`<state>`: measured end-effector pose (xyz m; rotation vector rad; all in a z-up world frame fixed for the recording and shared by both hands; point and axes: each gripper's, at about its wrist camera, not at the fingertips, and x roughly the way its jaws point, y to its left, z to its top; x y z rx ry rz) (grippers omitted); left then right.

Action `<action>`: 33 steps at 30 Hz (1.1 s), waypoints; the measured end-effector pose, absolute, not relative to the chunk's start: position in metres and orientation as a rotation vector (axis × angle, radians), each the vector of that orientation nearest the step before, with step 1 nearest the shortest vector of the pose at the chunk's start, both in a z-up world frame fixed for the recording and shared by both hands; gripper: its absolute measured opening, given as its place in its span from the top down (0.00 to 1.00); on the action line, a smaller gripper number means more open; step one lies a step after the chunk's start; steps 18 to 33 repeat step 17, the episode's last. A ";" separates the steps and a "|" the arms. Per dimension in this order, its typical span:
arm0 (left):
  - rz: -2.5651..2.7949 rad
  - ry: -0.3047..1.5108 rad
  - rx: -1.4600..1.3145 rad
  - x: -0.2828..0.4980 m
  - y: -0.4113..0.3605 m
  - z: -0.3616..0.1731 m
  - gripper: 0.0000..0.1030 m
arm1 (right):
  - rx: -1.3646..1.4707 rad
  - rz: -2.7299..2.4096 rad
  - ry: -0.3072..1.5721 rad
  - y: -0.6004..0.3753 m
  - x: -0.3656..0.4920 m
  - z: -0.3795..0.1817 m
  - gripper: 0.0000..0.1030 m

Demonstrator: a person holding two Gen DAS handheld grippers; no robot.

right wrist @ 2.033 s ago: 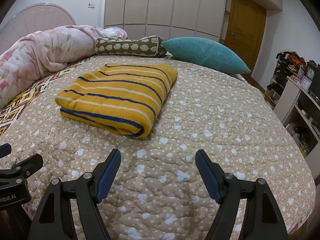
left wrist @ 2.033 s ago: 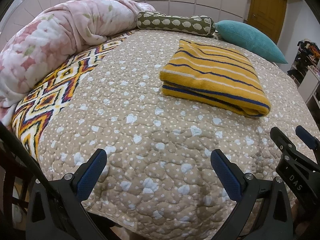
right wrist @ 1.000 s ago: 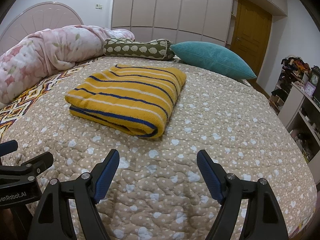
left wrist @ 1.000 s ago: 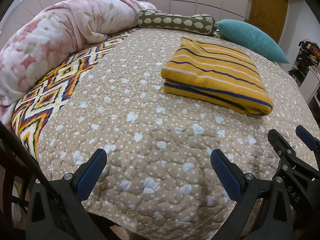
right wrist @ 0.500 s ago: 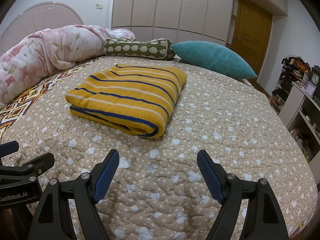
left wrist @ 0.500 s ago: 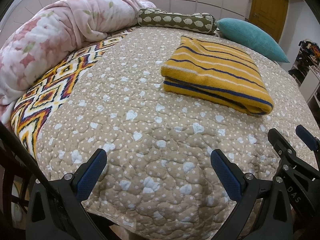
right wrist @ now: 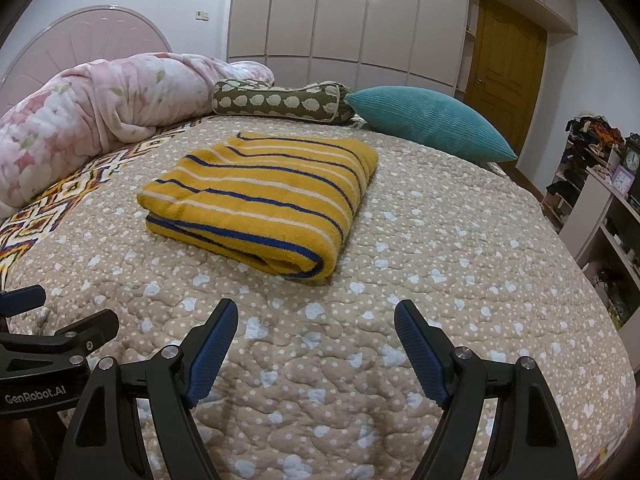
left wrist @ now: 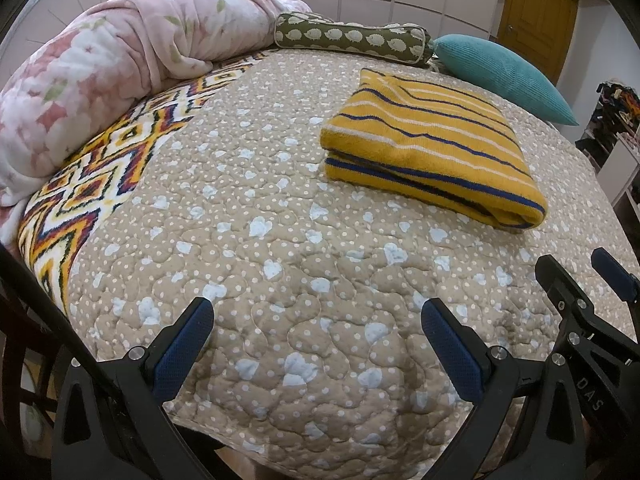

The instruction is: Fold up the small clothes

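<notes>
The beige quilted bedspread point(right wrist: 460, 264) covers the bed. On its middle lies the folded yellow striped cloth point(right wrist: 264, 196), flat. Both the left gripper point(left wrist: 318, 332) and the right gripper point(right wrist: 316, 340) have fingers spread wide, holding nothing, near the bed edge.

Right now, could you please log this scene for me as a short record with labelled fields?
garment: yellow striped cloth, folded, lying flat
surface: beige quilted bedspread
left gripper: open, empty, at the near edge of the bed
right gripper: open, empty, short of the cloth
behind the cloth: teal cushion, green bolster
far left of the bed: pink floral blanket
</notes>
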<state>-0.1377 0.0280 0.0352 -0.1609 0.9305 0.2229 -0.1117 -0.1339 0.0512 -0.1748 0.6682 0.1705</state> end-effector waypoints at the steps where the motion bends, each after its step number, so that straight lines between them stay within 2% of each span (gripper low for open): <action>1: 0.223 0.930 -0.160 -0.138 0.028 0.035 0.00 | -0.175 0.171 0.668 -0.134 -0.112 0.051 0.18; 33: 0.221 0.925 -0.146 -0.138 0.026 0.035 0.00 | -0.179 0.186 0.669 -0.130 -0.113 0.051 0.17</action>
